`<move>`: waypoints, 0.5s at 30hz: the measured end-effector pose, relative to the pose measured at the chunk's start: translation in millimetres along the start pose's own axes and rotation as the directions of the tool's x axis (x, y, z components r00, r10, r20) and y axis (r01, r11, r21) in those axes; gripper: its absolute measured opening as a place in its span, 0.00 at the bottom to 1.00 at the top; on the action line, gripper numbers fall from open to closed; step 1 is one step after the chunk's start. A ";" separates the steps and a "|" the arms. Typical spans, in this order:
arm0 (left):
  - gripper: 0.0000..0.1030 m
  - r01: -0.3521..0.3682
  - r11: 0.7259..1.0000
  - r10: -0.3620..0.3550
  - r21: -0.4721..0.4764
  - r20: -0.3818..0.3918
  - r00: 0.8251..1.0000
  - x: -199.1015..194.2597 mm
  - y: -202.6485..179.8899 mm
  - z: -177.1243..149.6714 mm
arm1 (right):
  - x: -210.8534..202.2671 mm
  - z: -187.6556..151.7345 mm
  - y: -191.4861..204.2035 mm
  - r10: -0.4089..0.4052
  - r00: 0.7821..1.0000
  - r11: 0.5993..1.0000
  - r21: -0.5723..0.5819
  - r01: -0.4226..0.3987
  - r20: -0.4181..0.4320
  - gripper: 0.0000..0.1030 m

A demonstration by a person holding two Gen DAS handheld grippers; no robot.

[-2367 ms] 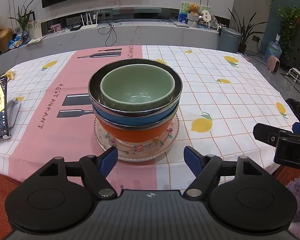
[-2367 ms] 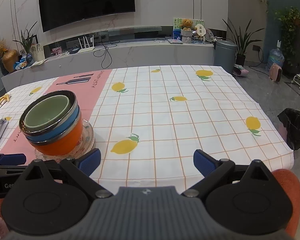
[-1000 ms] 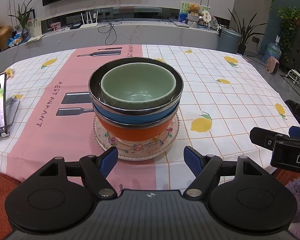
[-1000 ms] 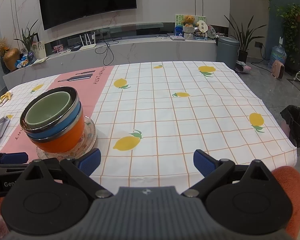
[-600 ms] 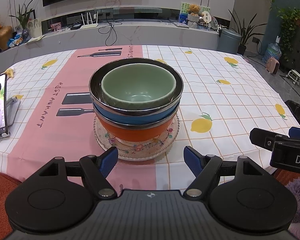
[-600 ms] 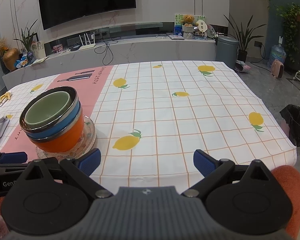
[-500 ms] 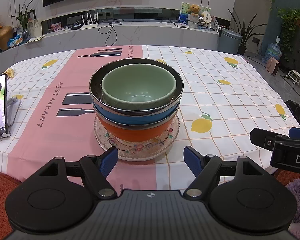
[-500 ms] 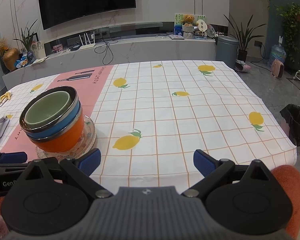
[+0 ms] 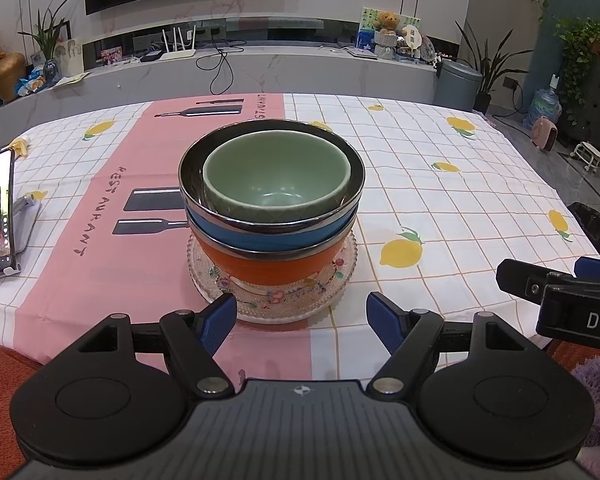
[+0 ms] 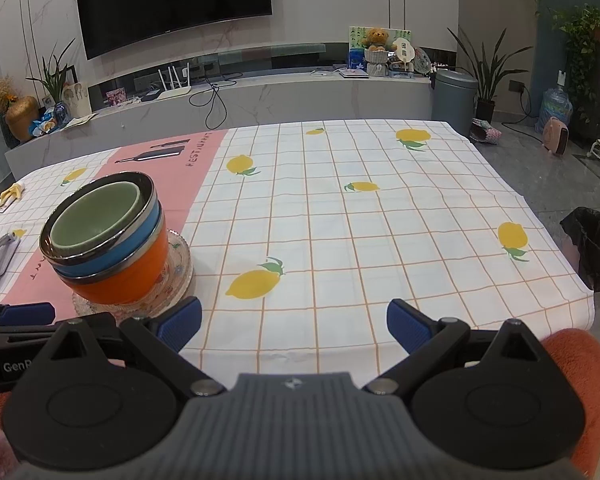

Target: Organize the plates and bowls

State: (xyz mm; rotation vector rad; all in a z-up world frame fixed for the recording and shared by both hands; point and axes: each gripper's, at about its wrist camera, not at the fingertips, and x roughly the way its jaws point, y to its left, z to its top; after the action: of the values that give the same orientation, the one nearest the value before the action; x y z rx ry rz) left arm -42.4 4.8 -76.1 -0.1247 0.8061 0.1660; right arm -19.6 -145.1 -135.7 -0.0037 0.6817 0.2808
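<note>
Green bowl (image 9: 275, 184) nested in blue bowl (image 9: 260, 236), that in orange bowl (image 9: 268, 270), all on glass plate (image 9: 342, 276), near surface (image 9: 440, 200) front edge. Left claw (image 9: 302, 320) spread, empty, just before the plate. Right claw (image 10: 294, 326) spread, empty, beside the stack.

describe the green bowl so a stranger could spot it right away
On the lemon-print tablecloth, a patterned glass plate carries nested bowls. The pale green ceramic bowl sits innermost on top, inside the blue steel-rimmed bowl above the orange bowl.
</note>
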 end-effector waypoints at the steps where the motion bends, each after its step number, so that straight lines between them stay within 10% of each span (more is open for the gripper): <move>1: 0.84 0.000 1.000 0.000 0.000 0.001 1.000 -0.2 -0.1 0.1 | 0.1 0.1 0.0 0.000 1.000 1.000 0.000 0.000 0.000 0.94; 15: 0.84 0.001 1.000 -0.001 -0.002 0.006 1.000 -1.8 -0.5 0.6 | -1.0 -1.1 1.6 0.003 1.000 1.000 0.002 -0.003 -0.006 0.94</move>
State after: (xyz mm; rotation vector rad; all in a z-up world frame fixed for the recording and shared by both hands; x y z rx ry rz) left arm -43.1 4.2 -74.4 -0.1266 0.8003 0.1659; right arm -21.4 -143.9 -135.9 -0.0012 0.6878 0.2831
